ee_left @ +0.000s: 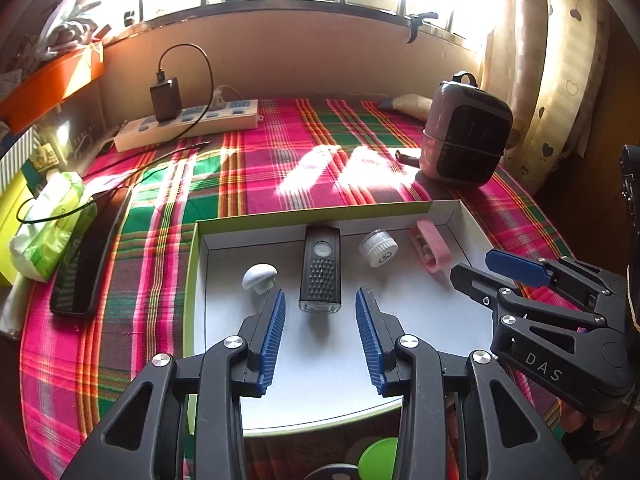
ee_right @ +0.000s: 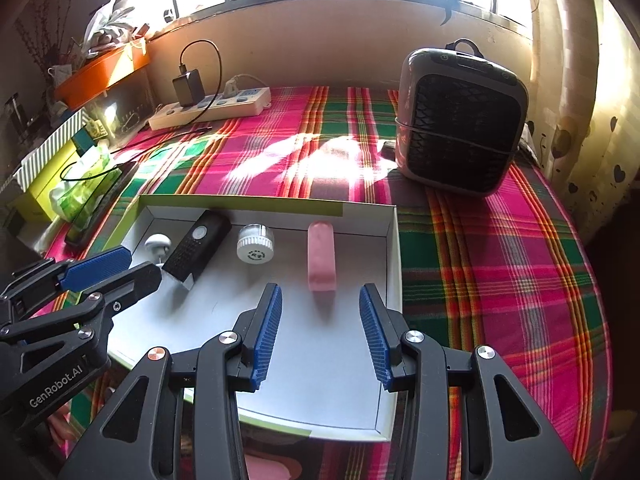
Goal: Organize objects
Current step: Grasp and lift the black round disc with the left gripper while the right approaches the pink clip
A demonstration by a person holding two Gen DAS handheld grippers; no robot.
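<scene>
A shallow white box (ee_left: 224,236) (ee_right: 390,240) with a green rim lies on the plaid cloth. In a row at its far side lie a white mushroom-shaped knob (ee_left: 259,277) (ee_right: 158,245), a black bike light (ee_left: 321,270) (ee_right: 198,246), a white round cap (ee_left: 377,248) (ee_right: 255,243) and a pink case (ee_left: 430,250) (ee_right: 321,256). My left gripper (ee_left: 321,300) (ee_right: 116,266) is open and empty, just short of the bike light. My right gripper (ee_right: 320,298) (ee_left: 478,266) is open and empty, just short of the pink case.
A pink and black portable fan (ee_left: 466,136) (ee_right: 460,120) stands at the back right. A power strip with a charger (ee_left: 188,118) (ee_right: 212,108) lies at the back left. A black phone (ee_left: 90,254) and a tissue pack (ee_left: 50,224) lie left of the box.
</scene>
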